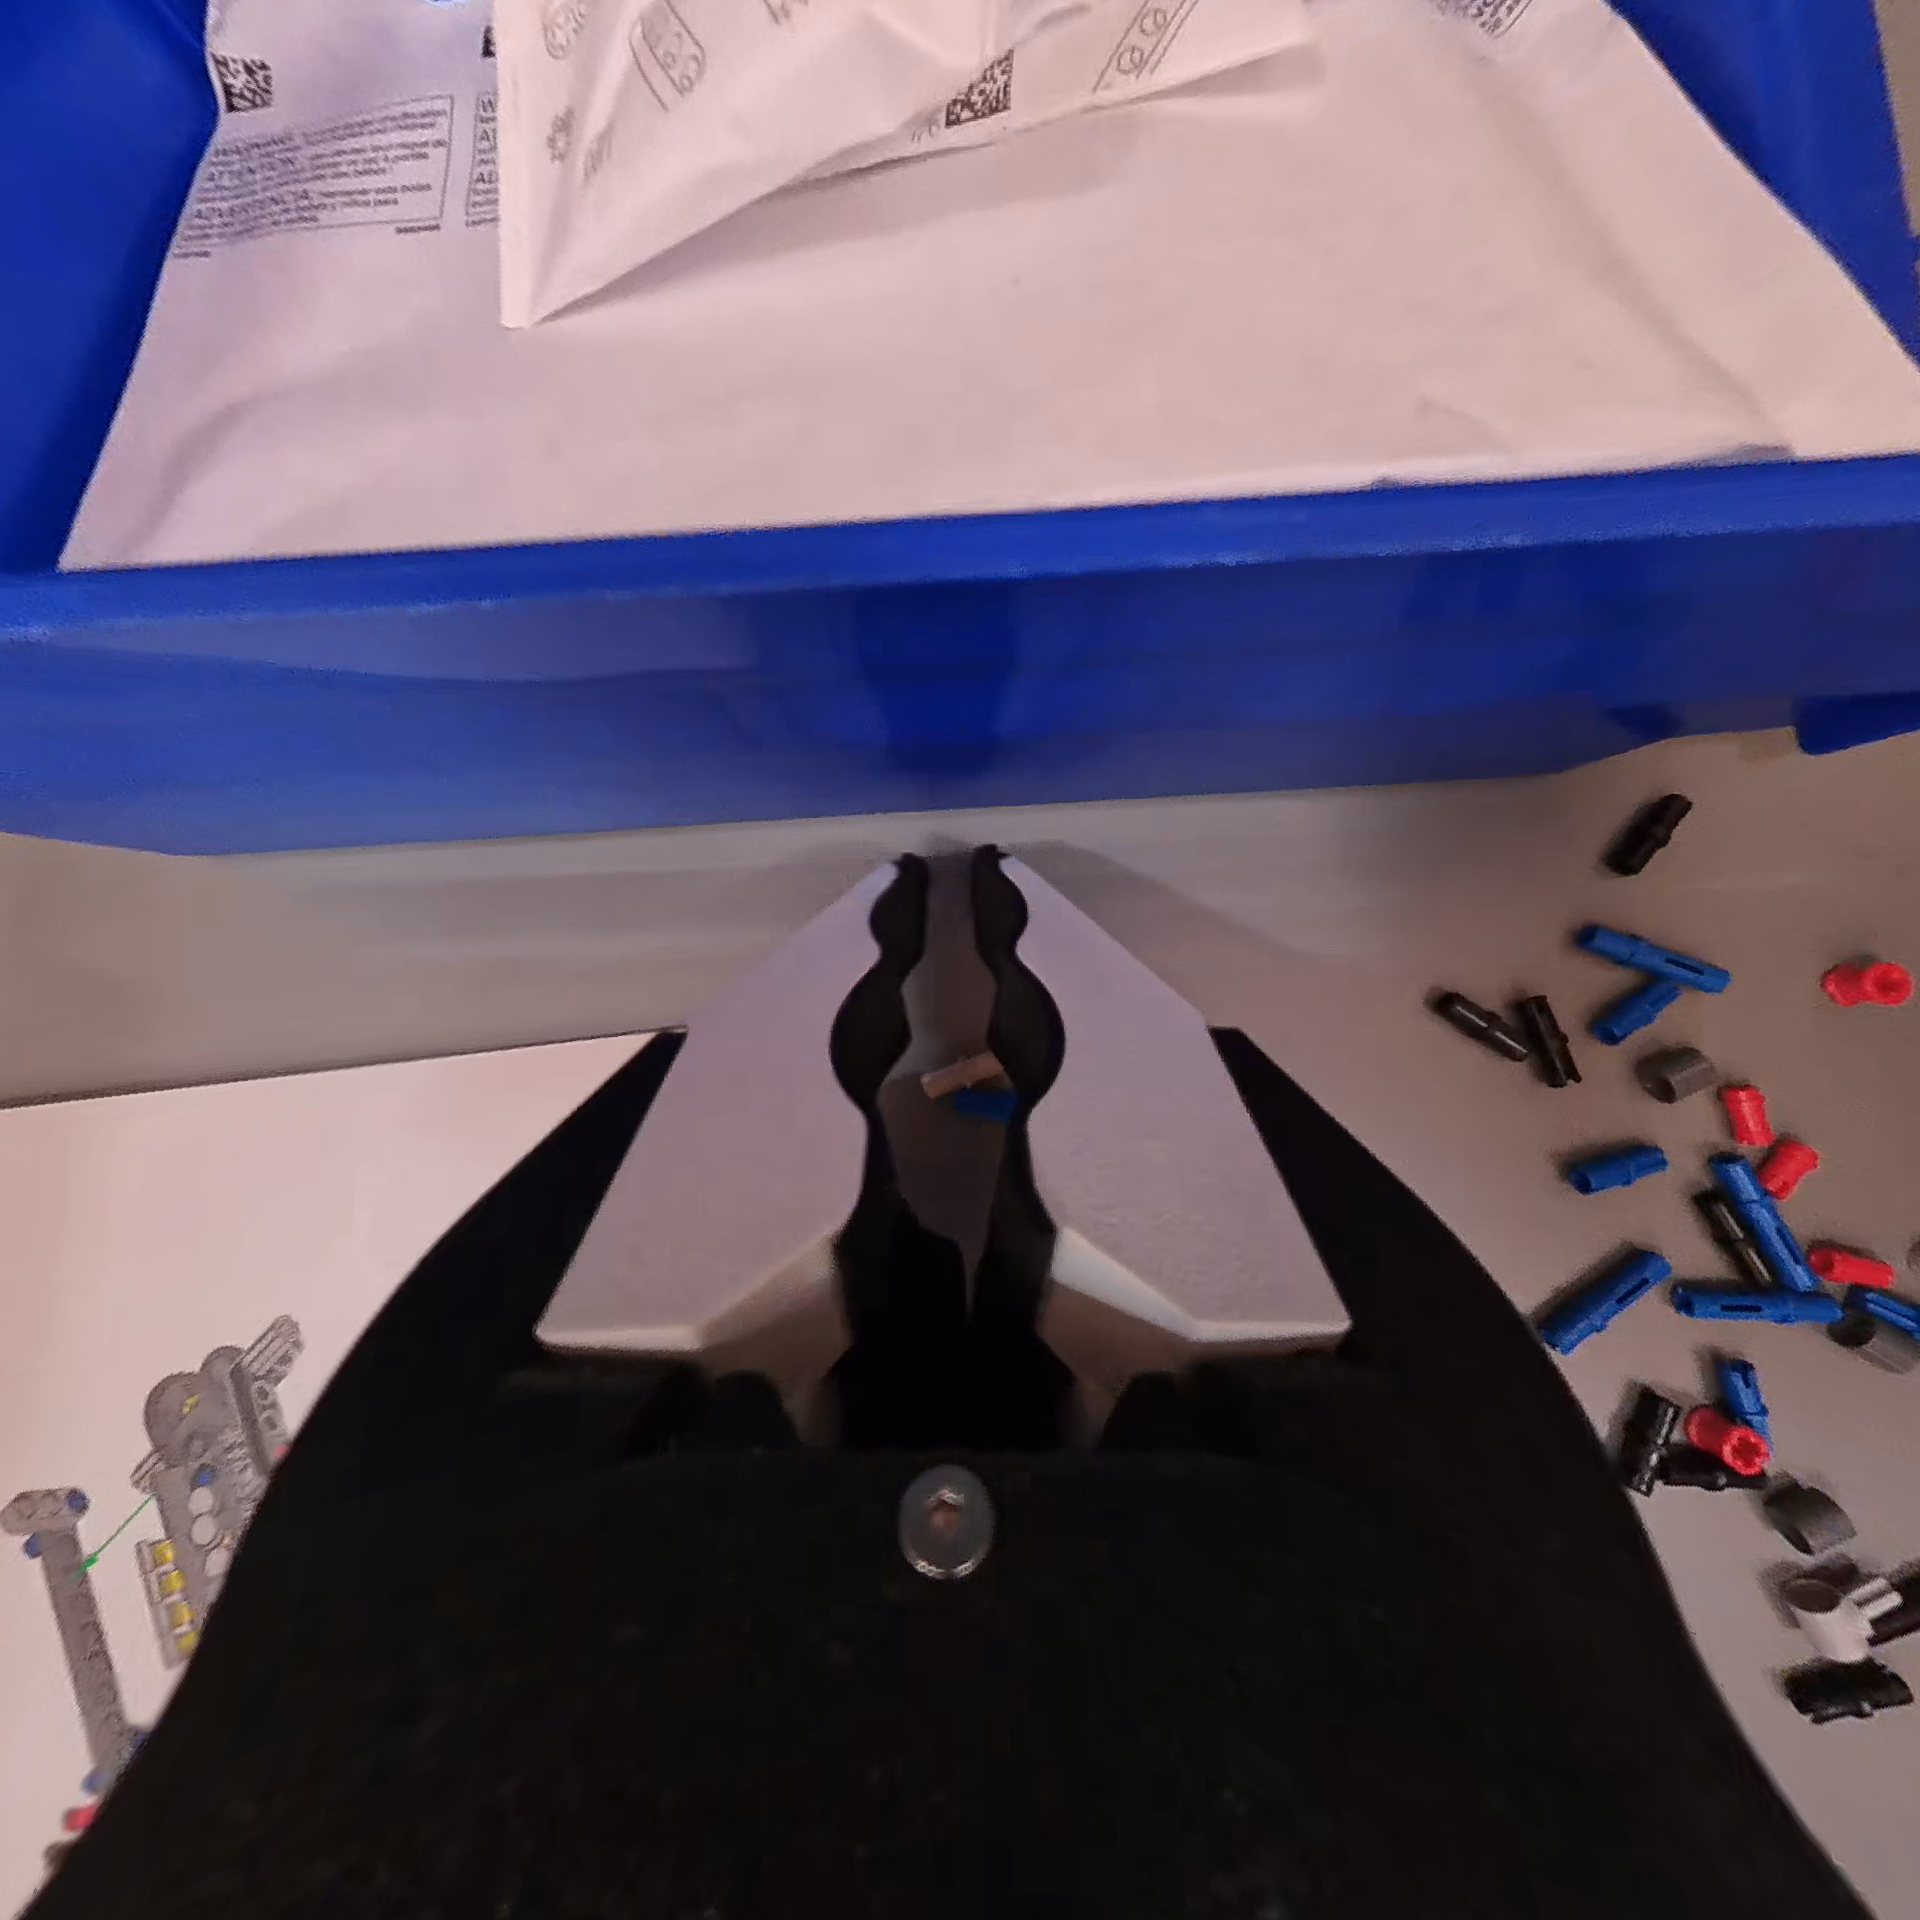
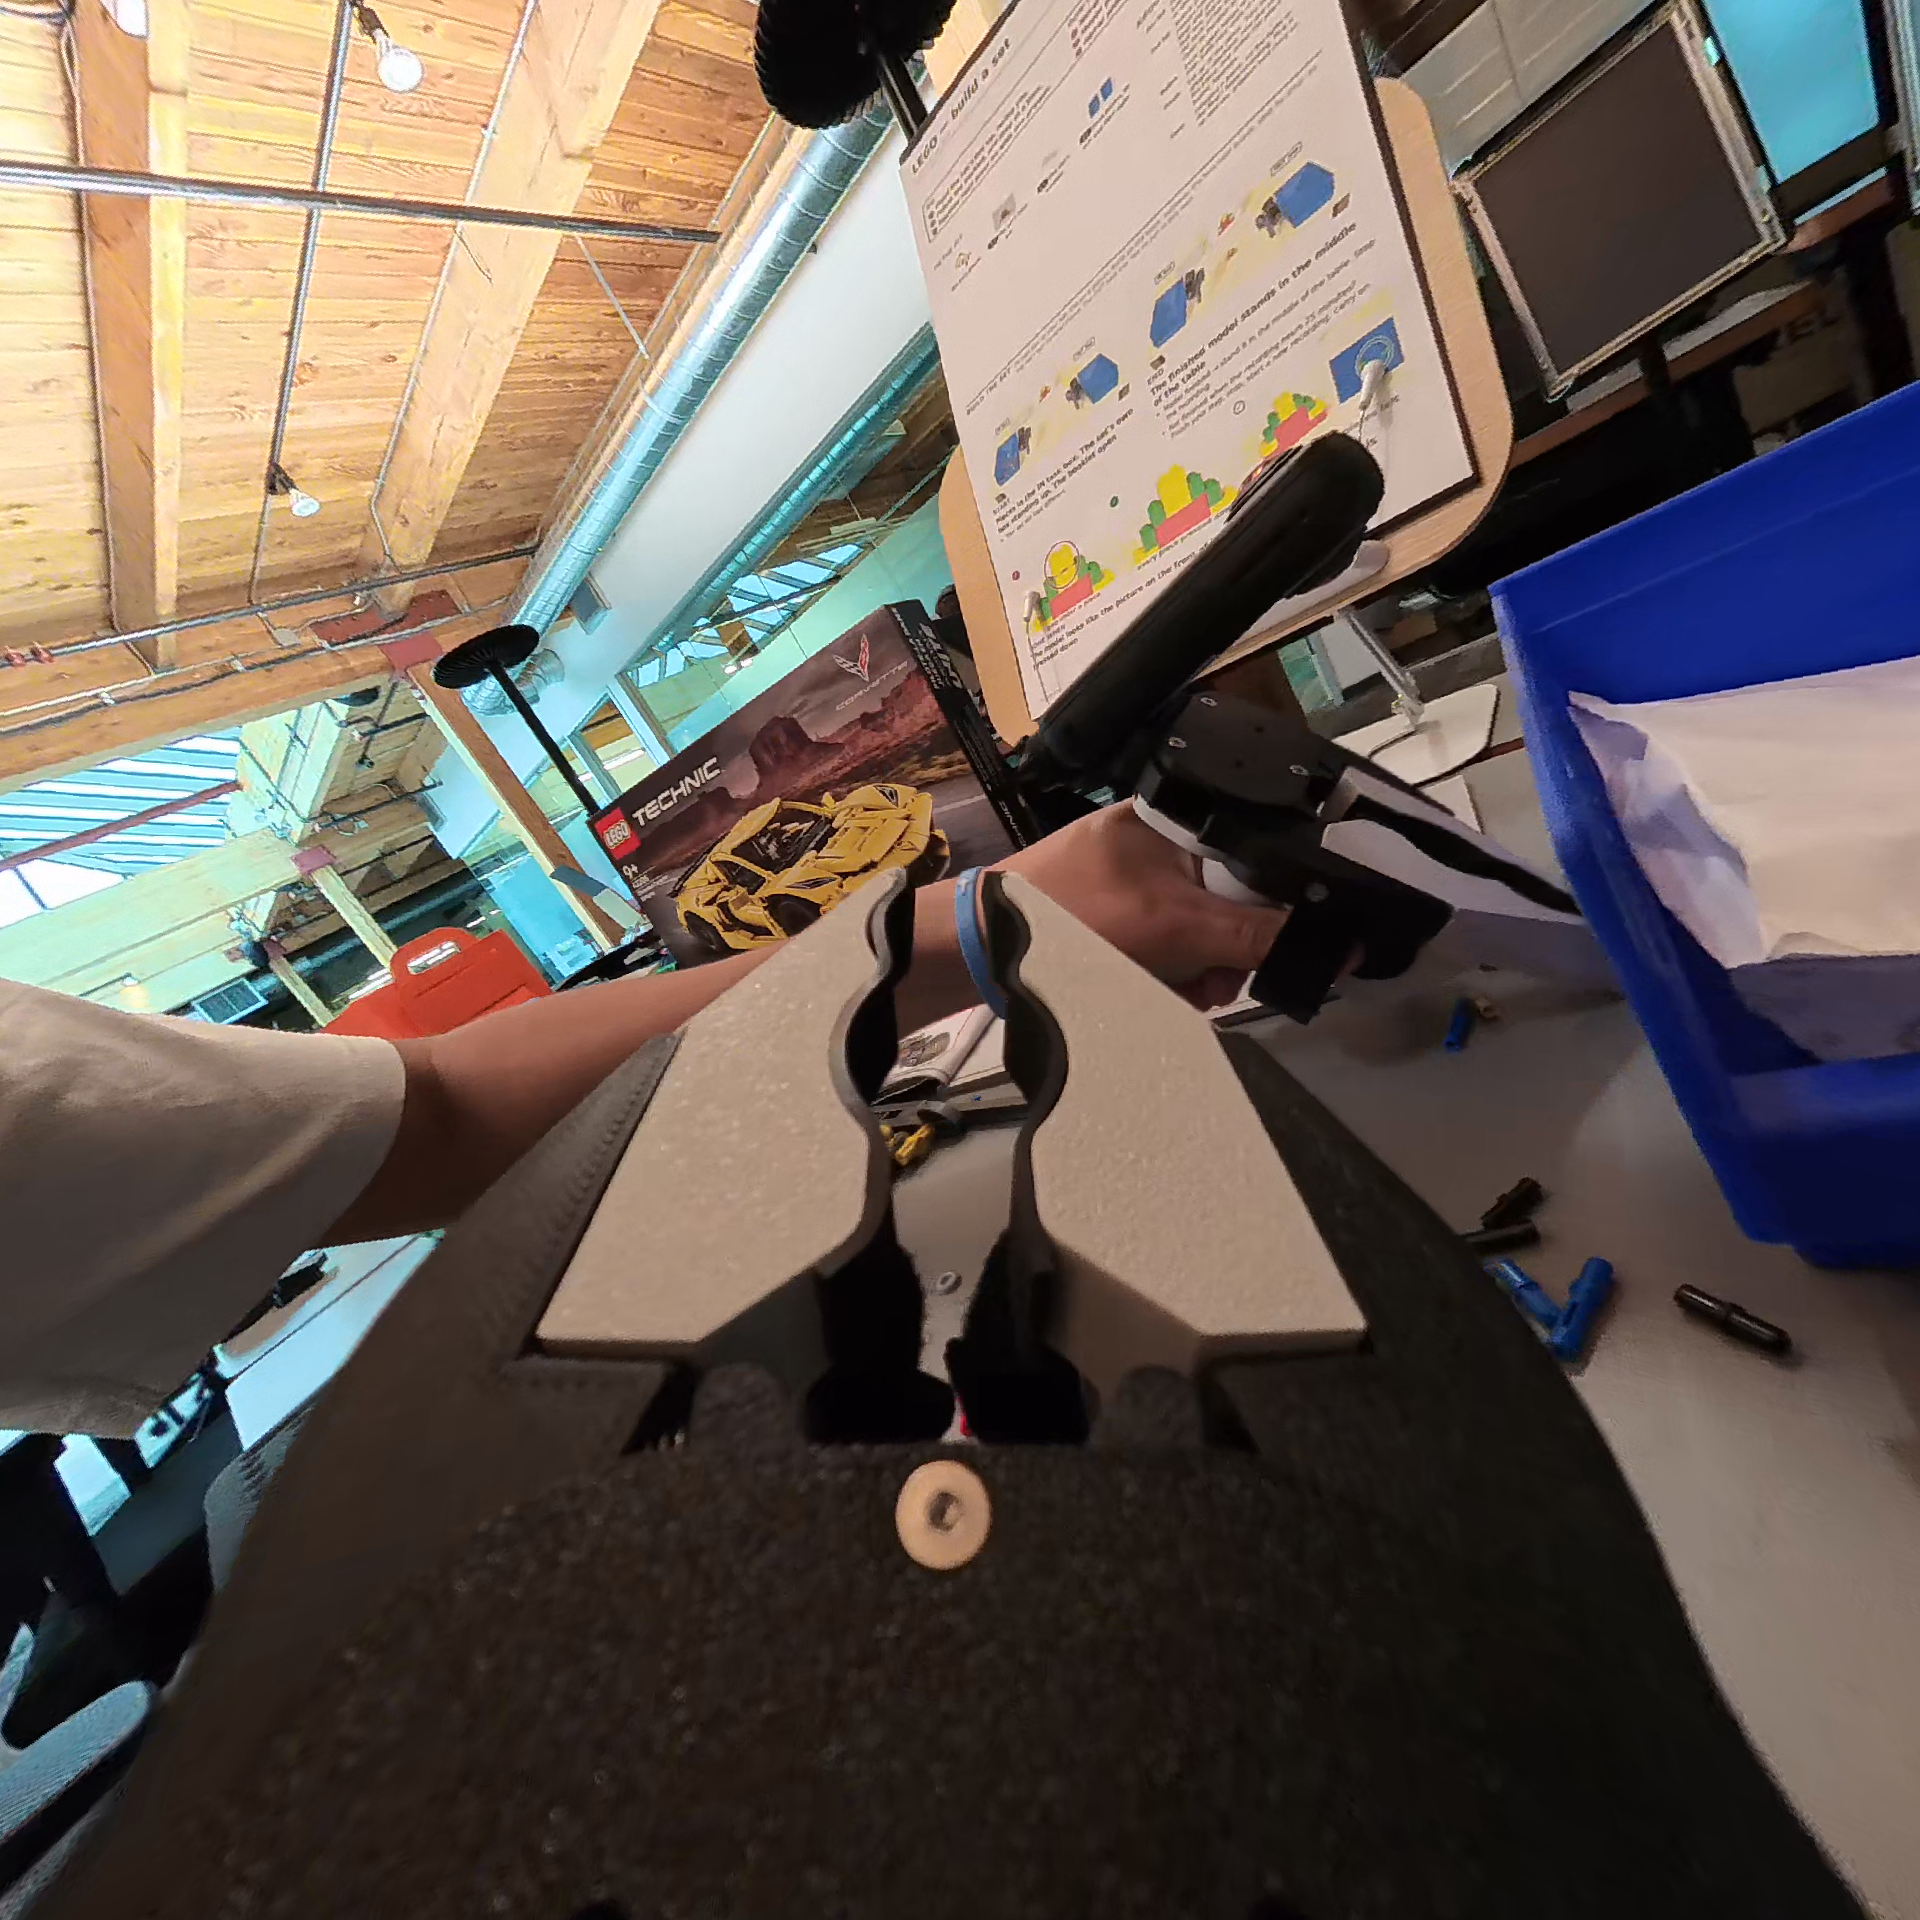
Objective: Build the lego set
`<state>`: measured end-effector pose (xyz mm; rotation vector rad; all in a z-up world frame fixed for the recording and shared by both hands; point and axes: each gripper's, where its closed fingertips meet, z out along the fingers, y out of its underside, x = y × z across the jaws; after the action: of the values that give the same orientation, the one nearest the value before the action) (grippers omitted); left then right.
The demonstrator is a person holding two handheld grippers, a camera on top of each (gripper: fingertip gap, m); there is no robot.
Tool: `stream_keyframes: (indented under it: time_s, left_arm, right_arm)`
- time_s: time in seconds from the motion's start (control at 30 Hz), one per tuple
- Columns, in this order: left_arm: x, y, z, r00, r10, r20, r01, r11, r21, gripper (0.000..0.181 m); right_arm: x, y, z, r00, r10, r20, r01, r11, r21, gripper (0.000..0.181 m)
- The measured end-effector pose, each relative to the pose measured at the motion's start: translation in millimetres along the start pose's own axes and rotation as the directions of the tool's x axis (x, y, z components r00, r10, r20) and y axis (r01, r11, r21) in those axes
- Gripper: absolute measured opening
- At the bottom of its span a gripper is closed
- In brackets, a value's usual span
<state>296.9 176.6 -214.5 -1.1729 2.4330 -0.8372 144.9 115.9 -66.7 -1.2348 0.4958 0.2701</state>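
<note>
The left tongs (image 1: 949, 858) pointed down at the counter (image 1: 364, 966) beside a blue bin (image 1: 727, 665) of white paper bags (image 1: 831, 343), jaws nearly closed and holding nothing; a tan pin (image 1: 958, 1072) and a blue pin (image 1: 982, 1103) lay below the gap. Loose Lego pins (image 1: 1704, 1174) lay scattered to the right. The right tongs (image 2: 948, 883), tilted upward, stood slightly apart and empty, facing the person's left hand (image 2: 1164, 914).

Bin (image 1: 935, 665): blue. Paper bags (image 1: 727, 416): white, black print. Loose pins (image 1: 1704, 1195): blue, red, black, grey. Surface (image 1: 312, 966): pale grey. Car on box (image 2: 810, 852): yellow.
</note>
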Motion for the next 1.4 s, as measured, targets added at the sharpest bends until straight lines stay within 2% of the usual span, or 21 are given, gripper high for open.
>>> stream_keyframes:
  time_s: [0.13, 0.23, 0.33, 0.4, 0.47, 0.5, 0.6, 0.7, 0.77, 1.1, 1.17, 1.23, 1.33, 1.4]
  left_arm:
    - [-2.0, 1.3, -11.3, 1.0, 0.015, 0.009, -0.015, 1.0, 0.016, 0.002]
    - [8.2, 2.1, -49.2, 1.0, 0.026, -0.003, -0.026, 0.996, 0.086, 0.002]
    - [34.8, 17.3, -98.8, 0.999, 0.012, -0.048, -0.005, 0.991, 0.135, 0.001]
    - [46.6, 28.4, -113.7, 0.999, -0.004, -0.041, 0.01, 0.991, 0.134, 0.001]
    - [44.5, 29.3, -108.7, 1.0, -0.005, 0.022, 0.002, 0.993, 0.114, 0.006]
    - [39.1, 25.1, -101.1, 0.998, -0.004, 0.059, -0.003, 0.994, 0.113, 0.016]
    - [19.3, 12.4, -64.9, 0.994, -0.019, 0.112, 0.009, 0.995, 0.095, 0.024]
    - [4.8, 9.3, -31.7, 0.993, -0.044, 0.107, 0.036, 0.997, 0.071, 0.025]
    - [2.9, 8.2, -21.2, 0.995, -0.055, 0.084, 0.05, 0.997, 0.066, 0.024]
    - [-1.2, 5.2, -5.7, 0.997, -0.048, 0.062, 0.043, 0.997, 0.07, 0.019]
    - [0.4, 5.0, -4.9, 0.998, -0.049, 0.048, 0.046, 0.997, 0.066, 0.008]
    - [0.6, 5.2, -5.1, 0.998, -0.036, 0.053, 0.032, 0.997, 0.065, 0.007]
    - [7.8, 5.0, -12.6, 0.999, 0.006, 0.034, -0.008, 0.996, 0.086, 0.006]
    - [21.4, 5.5, -31.0, 0.999, 0.041, 0.002, -0.041, 0.992, 0.122, 0.006]
  right_arm:
    - [2.8, -2.3, -1.1, 1.0, 0.024, 0.0, -0.024, 1.0, 0.013, 0.012]
    - [3.7, -2.8, -1.2, 1.0, 0.03, -0.001, -0.03, 0.999, 0.016, 0.012]
    - [3.8, -1.1, 0.3, 1.0, 0.03, -0.001, -0.03, 1.0, 0.008, 0.012]
    - [3.6, 1.9, 3.2, 0.999, 0.033, 0.0, -0.033, 0.999, -0.007, 0.012]
    - [2.9, 5.0, 6.9, 1.0, 0.031, 0.002, -0.031, 0.999, -0.023, 0.012]
    - [2.8, 6.6, 8.3, 1.0, 0.029, 0.002, -0.029, 0.999, -0.033, 0.012]
    - [1.5, 6.7, 8.1, 1.0, 0.019, 0.003, -0.019, 0.999, -0.035, 0.013]
    - [1.0, 5.3, 6.8, 1.0, 0.017, 0.007, -0.017, 0.999, -0.029, 0.013]
    - [0.5, 6.3, 7.4, 1.0, 0.027, 0.016, -0.027, 0.999, -0.035, 0.013]
    - [-0.6, 6.6, 8.0, 0.997, 0.064, 0.046, -0.062, 0.997, -0.037, 0.013]
    - [-0.3, 6.2, 7.7, 0.996, 0.072, 0.049, -0.07, 0.997, -0.035, 0.013]
    - [-0.3, 5.7, 7.4, 0.996, 0.077, 0.052, -0.075, 0.997, -0.032, 0.012]
    - [0.2, 5.5, 7.4, 0.995, 0.082, 0.054, -0.081, 0.996, -0.031, 0.013]
    - [0.3, 5.2, 7.1, 0.995, 0.084, 0.054, -0.082, 0.996, -0.03, 0.013]
